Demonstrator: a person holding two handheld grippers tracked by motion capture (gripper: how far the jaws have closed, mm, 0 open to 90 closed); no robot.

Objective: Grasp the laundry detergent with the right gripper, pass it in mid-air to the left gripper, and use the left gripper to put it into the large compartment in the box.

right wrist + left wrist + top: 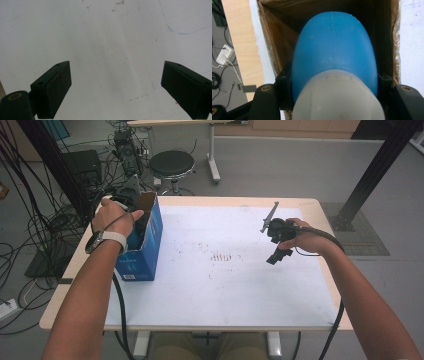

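My left gripper (pixel 334 78) is shut on a smooth rounded object (pixel 334 42), blue at its far end and greyish white at the near end. It hangs in the mouth of an open cardboard box (pixel 277 47) with brown inner walls. From above, the box (pixel 147 247) is blue outside and stands at the table's left edge, with the left gripper (pixel 136 222) and hand over its opening. My right gripper (pixel 278 251) is held above the right part of the white mat. Its two black pads (pixel 58 87) stand wide open with nothing between them.
A white mat (pixel 225 285) with faint red marks near the middle covers the wooden table (pixel 65 285). A black stool (pixel 171 164) and tangled cables (pixel 45 220) lie beyond the far left corner. A black frame post (pixel 375 170) rises at the far right.
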